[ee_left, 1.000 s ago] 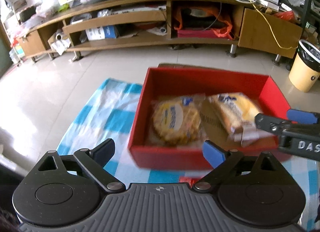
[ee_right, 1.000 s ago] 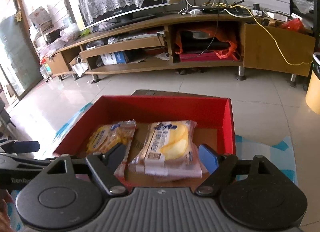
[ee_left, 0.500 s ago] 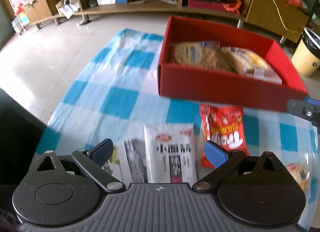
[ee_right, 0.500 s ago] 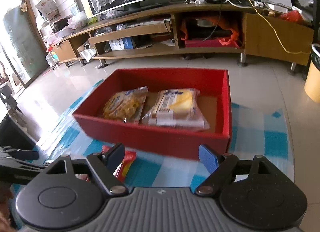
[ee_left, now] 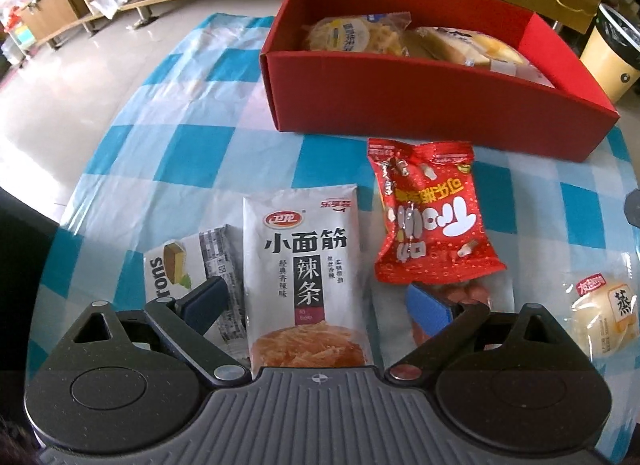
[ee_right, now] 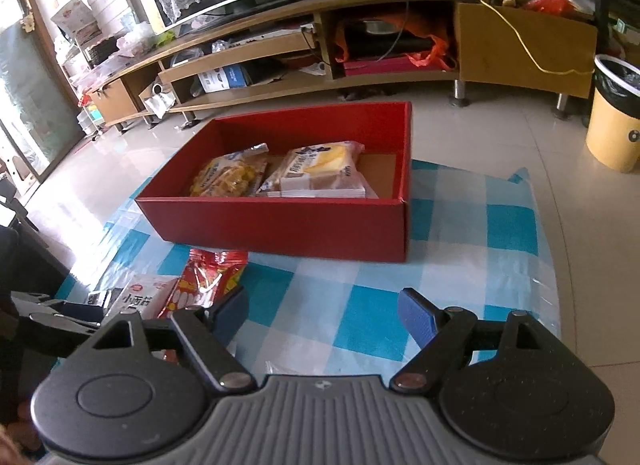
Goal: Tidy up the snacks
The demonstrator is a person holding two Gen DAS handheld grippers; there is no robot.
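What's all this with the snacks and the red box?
A person with a two-finger gripper in each hand is packing snacks into the red box. Two wrapped packets already lie inside. The left gripper, open, hangs over the white packet on the checked cloth, with a red bag beside it. The right gripper is open and empty.

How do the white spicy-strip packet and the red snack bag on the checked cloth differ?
The white spicy-strip packet is flat, with straight edges and black lettering; the red snack bag is crinkled and puffy, with white lettering. The white packet lies between the left gripper's open fingers; the red bag lies nearer the red box. Both lie outside it.
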